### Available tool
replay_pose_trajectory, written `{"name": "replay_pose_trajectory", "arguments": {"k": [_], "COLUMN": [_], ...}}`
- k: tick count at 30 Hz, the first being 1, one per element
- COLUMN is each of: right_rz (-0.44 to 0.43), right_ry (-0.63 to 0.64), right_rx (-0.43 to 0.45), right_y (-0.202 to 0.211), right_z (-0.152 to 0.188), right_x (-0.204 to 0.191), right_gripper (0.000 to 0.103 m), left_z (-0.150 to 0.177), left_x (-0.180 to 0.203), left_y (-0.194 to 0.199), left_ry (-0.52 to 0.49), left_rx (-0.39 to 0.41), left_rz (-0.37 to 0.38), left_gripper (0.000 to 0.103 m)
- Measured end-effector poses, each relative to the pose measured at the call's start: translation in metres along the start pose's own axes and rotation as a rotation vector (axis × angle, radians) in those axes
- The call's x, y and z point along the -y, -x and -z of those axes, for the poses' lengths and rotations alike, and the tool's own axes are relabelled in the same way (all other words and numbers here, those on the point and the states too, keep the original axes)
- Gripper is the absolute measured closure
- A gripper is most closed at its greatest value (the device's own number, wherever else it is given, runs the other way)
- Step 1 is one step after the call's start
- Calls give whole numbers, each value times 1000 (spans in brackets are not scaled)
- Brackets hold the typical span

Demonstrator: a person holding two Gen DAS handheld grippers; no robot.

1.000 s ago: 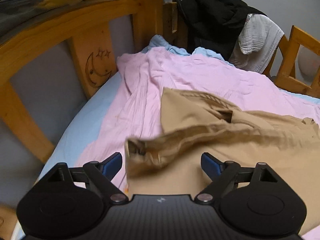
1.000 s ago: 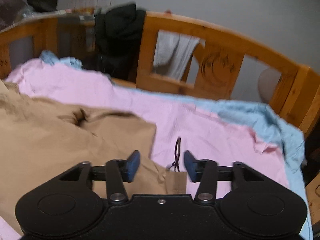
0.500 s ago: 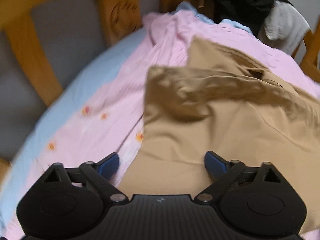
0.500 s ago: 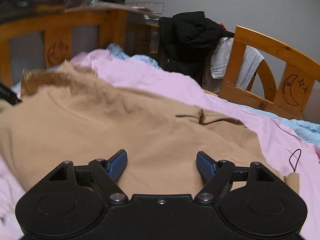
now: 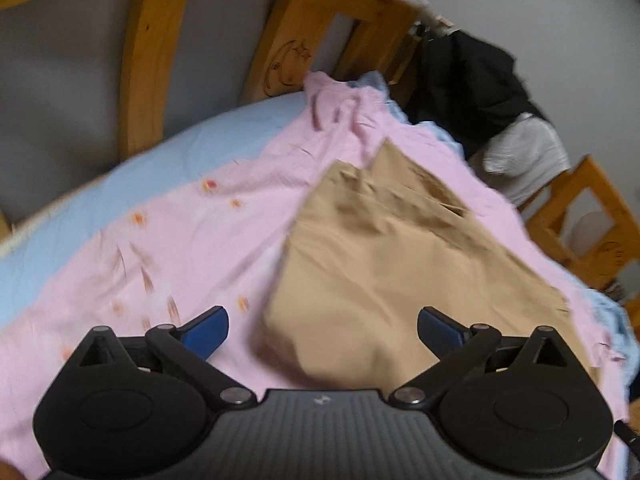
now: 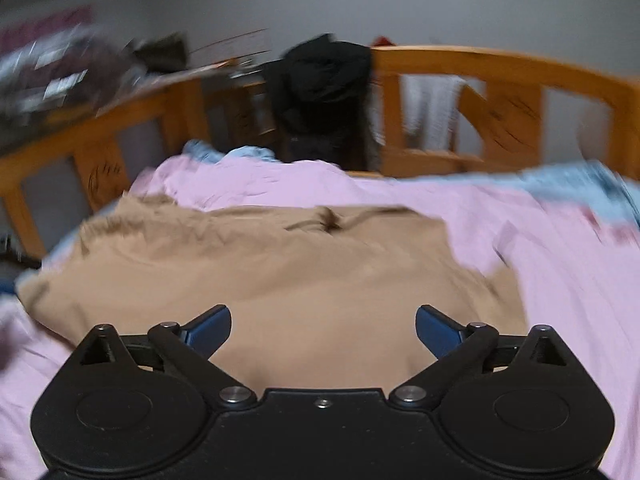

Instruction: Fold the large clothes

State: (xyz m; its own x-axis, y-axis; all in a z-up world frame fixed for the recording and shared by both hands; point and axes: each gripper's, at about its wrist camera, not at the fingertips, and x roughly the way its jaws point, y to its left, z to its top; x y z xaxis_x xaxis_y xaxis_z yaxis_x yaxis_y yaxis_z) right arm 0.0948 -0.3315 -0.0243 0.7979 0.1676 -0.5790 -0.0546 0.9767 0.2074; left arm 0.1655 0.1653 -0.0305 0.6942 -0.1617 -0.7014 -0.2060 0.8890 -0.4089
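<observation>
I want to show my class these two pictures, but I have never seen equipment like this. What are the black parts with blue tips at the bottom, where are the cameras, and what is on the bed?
There is no robot here. A person holds a hand-held gripper in each hand, and a wide-angle camera on each looks forward along its two fingers. One picture shows the left gripper, the other the right gripper. The blue tips are the finger pads. Both grippers have just been opening, stand wide and hold nothing. Below them a tan garment lies partly folded on a pink sheet, on a bed with a wooden frame. Dark clothing hangs over the rail behind.
</observation>
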Motion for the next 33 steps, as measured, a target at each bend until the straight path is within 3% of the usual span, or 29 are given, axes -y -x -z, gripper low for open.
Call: {"name": "replay_pose_trajectory", "arguments": {"k": [3,7,9,10,11,13,15,18,20,24,28,31,33], "right_rz": [5,62,80,63,43,41,65,73,74,95,121,174,224], "right_ry": [-179,-408,-554,-637,-694,-787,-828,-904,-884,-810,-744,-654,-669], "right_rx": [-57,-148,-155,-123,-88,-31,-11,12,38,54,16,-60,-83], "right_y": [20,9,2,0,0,-1,-3,1,11,45,82,85,82], "right_z": [19,39,48,52,55,60,63,72,70,57,54,62,66], "right_x": [27,61,80,91,98,111,120,130,125,110,103,96,95], "right_gripper": [1,8,15,16,19,28,55,82,94,100,101,99,88], "left_z": [12,18,19,18,17,16,16,17,19,30,57,76,79], "left_x": [2,2,-1,-1,-3,-5,-7,-4,1,1,-15,-26,-31], "left_y": [-1,-22,-36,-41,-45,-49,-46,-33,-22,16,49,53,50], "left_ry": [40,152,210,228,246,287,307,290,269,261,254,239,268], "left_rx": [-28,-61,-67,-70,-64,-44,-18,43,74,90,62,51,45], "left_rz": [80,109,93,81,68,51,49,45,42,72,55,61,69], "left_gripper": [1,2,19,27,40,48,76,99,101,102,102,101,98]}}
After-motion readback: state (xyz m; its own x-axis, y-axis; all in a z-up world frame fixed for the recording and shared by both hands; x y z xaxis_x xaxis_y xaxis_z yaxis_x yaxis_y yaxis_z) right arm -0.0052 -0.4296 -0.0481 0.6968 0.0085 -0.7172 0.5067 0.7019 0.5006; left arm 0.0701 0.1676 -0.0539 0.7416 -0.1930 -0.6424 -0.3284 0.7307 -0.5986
